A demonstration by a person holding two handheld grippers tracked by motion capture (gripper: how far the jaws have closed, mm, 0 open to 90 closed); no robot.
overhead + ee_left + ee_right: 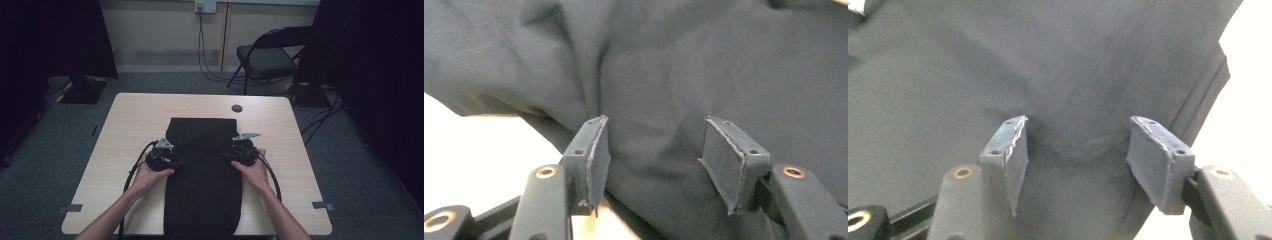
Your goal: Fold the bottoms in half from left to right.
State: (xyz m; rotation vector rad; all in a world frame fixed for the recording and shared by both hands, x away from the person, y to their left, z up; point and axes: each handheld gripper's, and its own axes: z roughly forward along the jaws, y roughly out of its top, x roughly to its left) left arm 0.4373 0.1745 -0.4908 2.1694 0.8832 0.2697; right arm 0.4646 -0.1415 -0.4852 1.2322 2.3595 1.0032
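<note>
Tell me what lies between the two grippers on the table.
In the high view, the black garment spans the whole stretch between the left gripper and the right gripper; nothing else lies there.

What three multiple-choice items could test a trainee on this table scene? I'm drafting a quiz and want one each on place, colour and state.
1. Where does the garment lie?
A. Down the middle of the table, reaching its near edge
B. On the chair
C. On the floor

2. What colour is the garment?
A. White
B. Black
C. Red

3. How do the jaws of the left gripper stand?
A. Clamped tight on a pen
B. Holding a cup
C. Apart, with cloth lying between them

Answers: 1 A, the high view shows it running along the tabletop's centre; 2 B, it is dark in every view; 3 C, the left gripper view shows a wide gap between its pads.
</note>
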